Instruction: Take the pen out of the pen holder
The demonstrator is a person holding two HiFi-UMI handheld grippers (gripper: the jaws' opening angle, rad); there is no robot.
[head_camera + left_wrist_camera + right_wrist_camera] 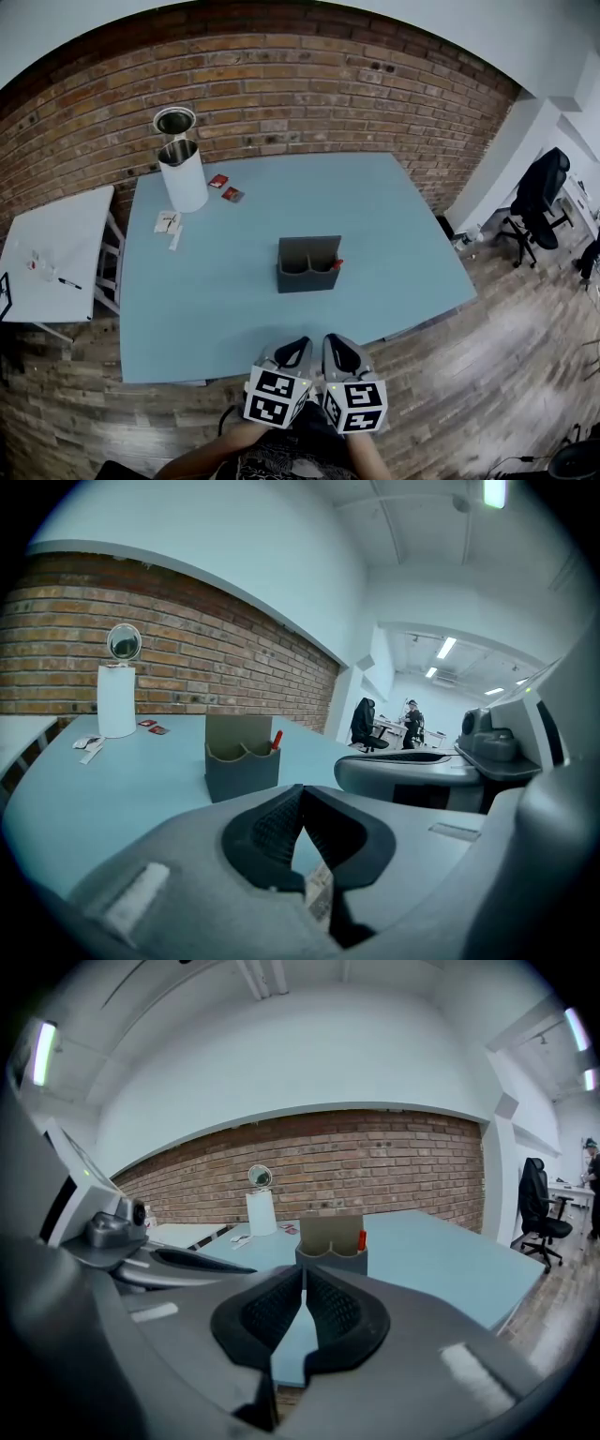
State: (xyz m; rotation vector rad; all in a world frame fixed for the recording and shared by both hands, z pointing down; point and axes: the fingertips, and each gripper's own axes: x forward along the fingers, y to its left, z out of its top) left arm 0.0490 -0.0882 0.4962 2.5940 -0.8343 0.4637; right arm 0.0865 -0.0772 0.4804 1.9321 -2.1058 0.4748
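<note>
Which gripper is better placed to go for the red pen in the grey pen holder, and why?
Probably the right gripper. The red pen stands at the right end of the pen holder, roughly straight ahead of it; the left gripper sits further left. Both are shut and empty.

Only the red top of the pen shows above the right compartment of the grey pen holder; the rest of it is hidden inside. Far left on the worktop, two small red items and some white scraps are too small to identify. The person's forearms are cut off by the bottom edge.
</note>
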